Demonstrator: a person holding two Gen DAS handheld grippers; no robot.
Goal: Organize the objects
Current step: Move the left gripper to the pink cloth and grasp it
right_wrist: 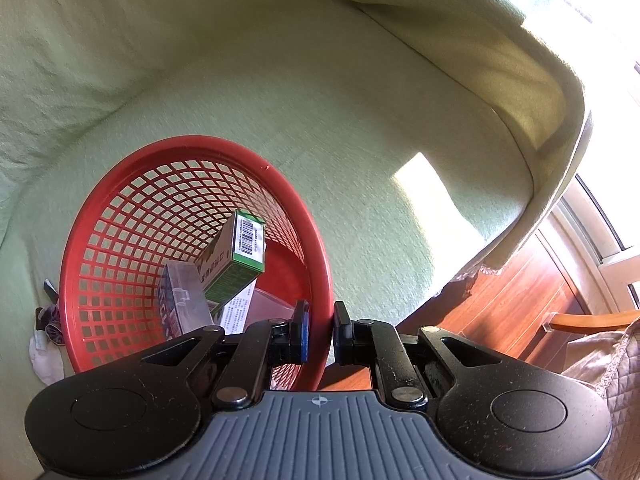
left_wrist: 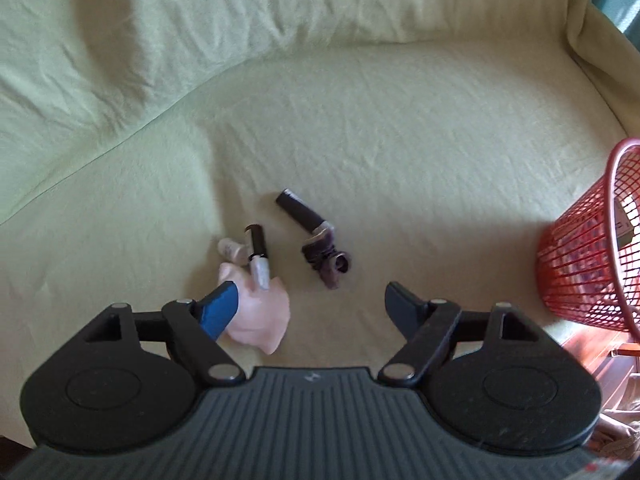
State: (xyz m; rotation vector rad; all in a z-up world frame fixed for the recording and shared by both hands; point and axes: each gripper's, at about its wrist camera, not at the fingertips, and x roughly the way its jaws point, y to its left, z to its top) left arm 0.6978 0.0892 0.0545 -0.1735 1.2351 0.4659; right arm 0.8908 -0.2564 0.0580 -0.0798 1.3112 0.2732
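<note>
Left tongs (left_wrist: pixel 316 308) hang spread above the green-sheeted bed (left_wrist: pixel 400 120), nothing between them; small cosmetic tubes (left_wrist: pixel 298 210) lie below; right tongs (right_wrist: pixel 320 334) pinch the red basket (right_wrist: pixel 192 148) rim, boxes (right_wrist: pixel 232 256) inside.

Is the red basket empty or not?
Not empty. The basket holds a green box and a clear case.

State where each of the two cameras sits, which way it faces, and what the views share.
Left wrist: on the left gripper, jaws wide open, facing steeply down at small cosmetic tubes and a pink piece on the green cover.
Right wrist: on the right gripper, clamped on the red basket rim, looking down into it at a green box.
Shared: the red basket, the green cover, the small items beside the basket.
</note>
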